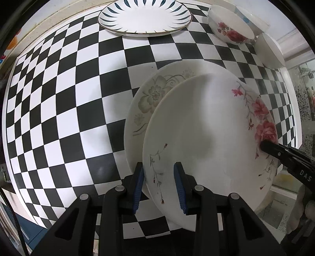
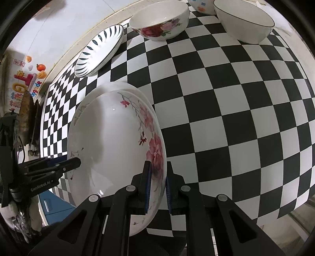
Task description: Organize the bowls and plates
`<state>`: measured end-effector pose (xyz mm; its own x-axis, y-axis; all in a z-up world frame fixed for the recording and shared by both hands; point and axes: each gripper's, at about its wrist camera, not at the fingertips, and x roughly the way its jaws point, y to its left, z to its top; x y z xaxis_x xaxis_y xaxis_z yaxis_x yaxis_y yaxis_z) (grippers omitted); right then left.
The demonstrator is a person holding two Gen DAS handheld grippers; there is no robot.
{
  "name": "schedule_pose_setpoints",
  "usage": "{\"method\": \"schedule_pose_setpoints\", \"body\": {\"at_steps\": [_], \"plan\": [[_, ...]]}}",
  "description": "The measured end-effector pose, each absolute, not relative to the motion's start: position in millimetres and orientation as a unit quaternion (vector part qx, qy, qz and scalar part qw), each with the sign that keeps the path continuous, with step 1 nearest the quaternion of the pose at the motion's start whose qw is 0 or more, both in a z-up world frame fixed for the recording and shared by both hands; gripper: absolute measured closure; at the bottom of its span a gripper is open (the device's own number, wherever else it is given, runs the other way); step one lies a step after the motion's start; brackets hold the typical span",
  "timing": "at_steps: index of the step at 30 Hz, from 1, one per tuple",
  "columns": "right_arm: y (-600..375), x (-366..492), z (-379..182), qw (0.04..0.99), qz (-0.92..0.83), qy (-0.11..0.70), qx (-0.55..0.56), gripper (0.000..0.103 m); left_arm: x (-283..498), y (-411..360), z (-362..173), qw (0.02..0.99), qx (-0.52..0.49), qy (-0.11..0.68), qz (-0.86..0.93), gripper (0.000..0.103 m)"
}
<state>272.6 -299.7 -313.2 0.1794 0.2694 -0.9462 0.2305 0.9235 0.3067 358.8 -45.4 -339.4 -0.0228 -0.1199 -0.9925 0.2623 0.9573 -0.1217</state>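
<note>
Here we hold two grippers over a black-and-white checkered tabletop (image 1: 69, 110). Our left gripper (image 1: 160, 187) points down at the near edge of a white plate with pink roses (image 1: 196, 137); its blue pads sit on either side of the rim, pinching it. Our right gripper (image 2: 158, 187) clamps the opposite edge of the same plate (image 2: 110, 141), its jaws nearly pressed together over the thin rim beside the rose print. The plate hangs tilted between the two grippers.

Just under it, and offset towards the far left in the left wrist view, lies a second white plate with a pale grey-green flower (image 1: 145, 96); we cannot tell whether the two touch.

Farther back rests a plate with dark blue leaf strokes round its rim (image 1: 145, 17), well apart from the held plate. To its right stand a white bowl with a red rose (image 2: 159, 19) and a plain white bowl with a thin dark rim (image 2: 244, 21). A further bowl with coloured prints (image 2: 200, 6) peeks in behind them.
</note>
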Motion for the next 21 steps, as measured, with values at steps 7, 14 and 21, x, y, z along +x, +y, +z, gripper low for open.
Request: {"method": "schedule_pose_setpoints", "body": {"at_steps": [7,14,21], "plan": [[-298,275,-317,0.735,0.011,0.647,0.202,0.087,363,-34,-327,0.706,0.040,0.696,-0.128,0.075],[-306,281,-287,0.742,-0.012,0.636,0.211,0.086,372,-7,-292,0.718,-0.023,0.682,-0.137,0.074],[-290,352,-207,0.782,0.053,0.594,0.178,0.067,439,21,-264,0.745,-0.076,0.654,-0.106,0.071]]}}
